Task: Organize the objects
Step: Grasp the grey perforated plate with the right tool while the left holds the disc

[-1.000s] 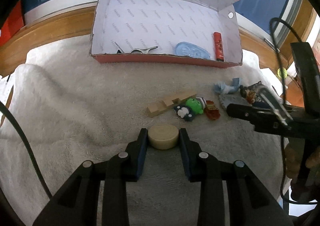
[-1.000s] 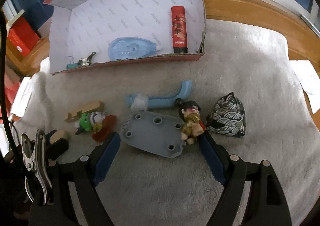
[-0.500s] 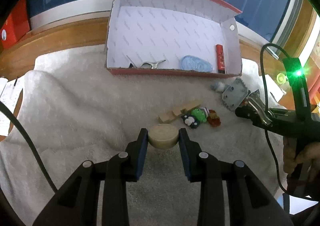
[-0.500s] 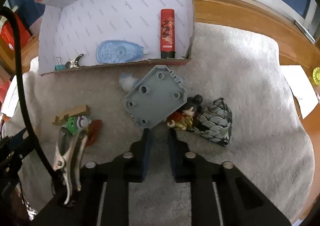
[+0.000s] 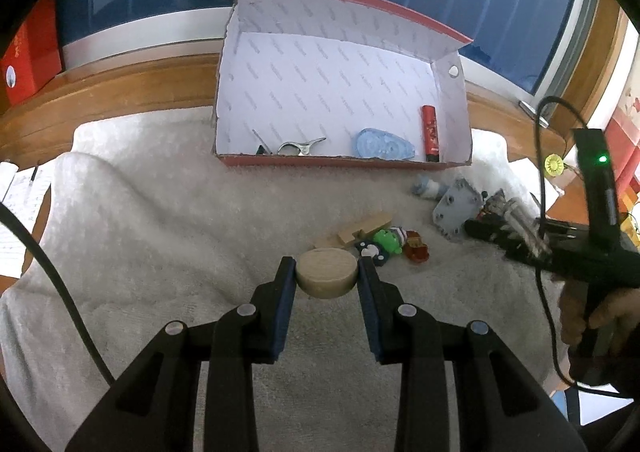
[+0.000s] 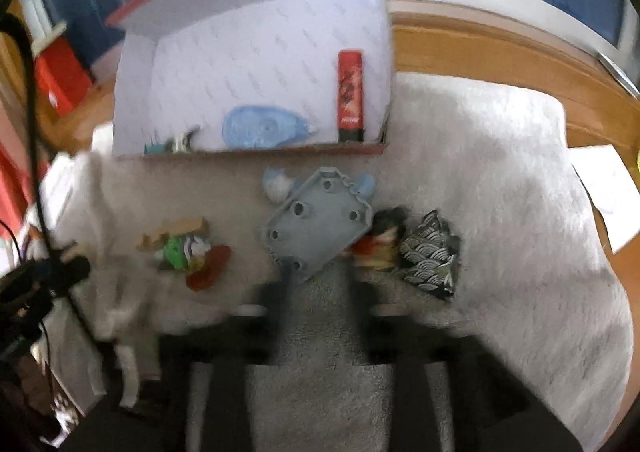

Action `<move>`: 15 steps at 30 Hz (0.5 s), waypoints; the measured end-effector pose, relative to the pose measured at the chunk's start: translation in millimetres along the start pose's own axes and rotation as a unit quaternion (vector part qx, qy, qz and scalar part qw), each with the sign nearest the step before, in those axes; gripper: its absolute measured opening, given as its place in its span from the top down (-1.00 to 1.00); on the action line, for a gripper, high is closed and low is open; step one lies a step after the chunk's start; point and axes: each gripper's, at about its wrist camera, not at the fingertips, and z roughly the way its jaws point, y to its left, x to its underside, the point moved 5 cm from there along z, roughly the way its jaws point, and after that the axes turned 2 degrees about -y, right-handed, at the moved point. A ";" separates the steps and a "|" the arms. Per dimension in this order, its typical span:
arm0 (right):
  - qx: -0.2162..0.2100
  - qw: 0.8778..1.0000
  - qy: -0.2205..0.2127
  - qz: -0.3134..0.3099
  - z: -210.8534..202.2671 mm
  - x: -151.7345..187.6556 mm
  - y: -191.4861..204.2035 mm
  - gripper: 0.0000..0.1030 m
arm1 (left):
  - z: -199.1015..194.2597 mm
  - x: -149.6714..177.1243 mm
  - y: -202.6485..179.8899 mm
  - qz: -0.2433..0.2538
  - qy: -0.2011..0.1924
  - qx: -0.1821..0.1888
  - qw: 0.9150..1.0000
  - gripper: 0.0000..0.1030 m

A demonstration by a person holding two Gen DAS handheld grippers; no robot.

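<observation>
My left gripper [image 5: 327, 279] is shut on a round tan wooden disc [image 5: 327, 272], held above the white towel. My right gripper [image 6: 316, 284] is blurred; its jaws stand close together on the lower edge of a grey plastic plate with holes [image 6: 318, 224], which also shows in the left wrist view [image 5: 456, 210]. The open red-and-white box [image 5: 340, 162] stands at the back and holds a red tube [image 5: 430, 128], a blue tape dispenser [image 5: 384, 145] and a metal clip [image 5: 298, 147].
On the towel lie a wooden block [image 5: 356, 231], a green toy [image 5: 386, 241], a red toy [image 5: 416, 252], a blue-white piece [image 6: 278, 184], a small figure [image 6: 380, 240] and a patterned pouch [image 6: 430, 256]. A wooden ledge [image 5: 120, 88] runs behind.
My right gripper closed on the grey plate, lifted it off the towel and carried it toward the box. My left gripper rose and drew back with the disc.
</observation>
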 end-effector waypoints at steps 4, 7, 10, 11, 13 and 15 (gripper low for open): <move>0.054 0.985 -0.041 -0.161 -1.0 -8.6 25.1 -0.75 | -3.9 -2.9 1.2 0.003 -0.008 0.001 1.000 0.41; 0.069 0.975 -0.013 -0.213 17.5 -8.2 22.4 -0.75 | -4.5 -3.6 4.6 -0.001 -0.009 -0.002 1.000 0.41; 0.066 0.977 0.000 -0.205 23.0 -9.9 17.4 -0.75 | -5.4 -4.4 7.0 -0.007 -0.013 -0.001 1.000 0.41; 0.067 0.977 0.001 -0.204 22.2 -10.1 18.0 -0.75 | -5.8 -4.9 7.4 -0.007 -0.015 -0.001 1.000 0.41; 0.065 0.975 0.000 -0.211 17.6 -8.1 23.2 -0.74 | -6.4 -5.9 7.7 -0.008 -0.017 -0.002 1.000 0.41; 0.049 0.977 -0.002 -0.206 12.0 -5.2 28.4 -0.74 | -5.7 -7.1 7.2 -0.005 -0.018 -0.004 1.000 0.41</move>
